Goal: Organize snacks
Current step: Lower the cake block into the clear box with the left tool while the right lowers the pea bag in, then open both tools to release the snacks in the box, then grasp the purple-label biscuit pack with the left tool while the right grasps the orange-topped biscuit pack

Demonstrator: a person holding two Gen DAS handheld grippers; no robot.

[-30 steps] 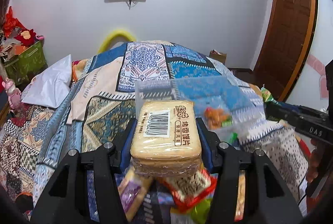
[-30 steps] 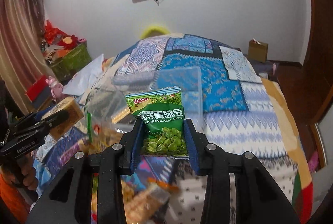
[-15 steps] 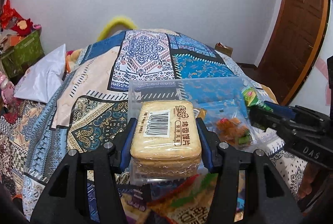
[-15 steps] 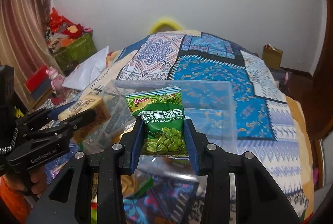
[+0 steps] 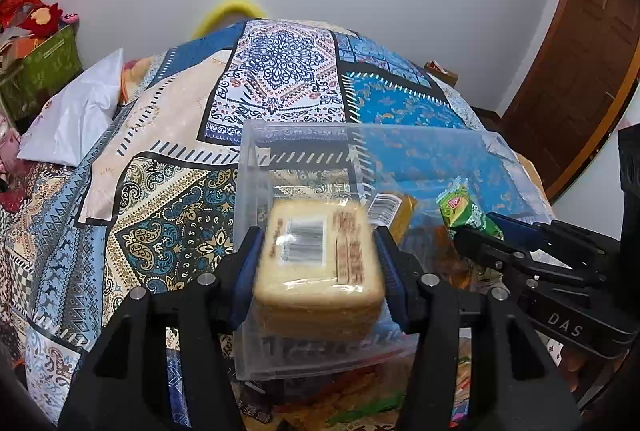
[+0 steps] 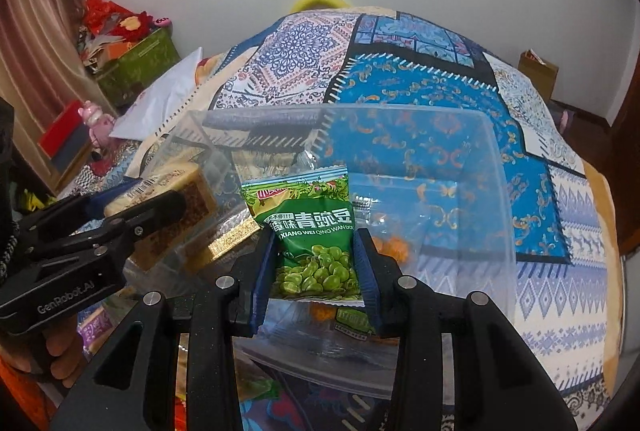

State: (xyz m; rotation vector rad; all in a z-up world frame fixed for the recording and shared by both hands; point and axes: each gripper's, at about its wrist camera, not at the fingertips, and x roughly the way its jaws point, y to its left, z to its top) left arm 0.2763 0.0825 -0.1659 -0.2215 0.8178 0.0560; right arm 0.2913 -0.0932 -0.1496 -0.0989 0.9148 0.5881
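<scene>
My left gripper [image 5: 316, 255] is shut on a tan pack of toasted bread slices [image 5: 318, 259], held over the near left part of a clear plastic bin [image 5: 400, 135] on the bed. My right gripper [image 6: 316, 259] is shut on a green bag of peas [image 6: 314, 243], held over the same clear bin [image 6: 492, 167]. Each gripper shows in the other's view: the right gripper [image 5: 480, 231] with the green bag [image 5: 460, 207] at the right, the left gripper [image 6: 160, 207] with the bread pack [image 6: 172, 187] at the left. Orange snacks [image 6: 390, 247] lie inside the bin.
A patterned blue quilt [image 5: 280, 79] covers the bed. Several loose snack packets [image 5: 352, 399] lie in front of the bin. A white pillow [image 5: 80, 111] and a green box [image 5: 36, 71] are at the left. A wooden door [image 5: 580, 51] stands at the right.
Both grippers have moved forward and down, each with its snack, from in front of the bin to over its opening. The bin now looks larger and closer in both views.
</scene>
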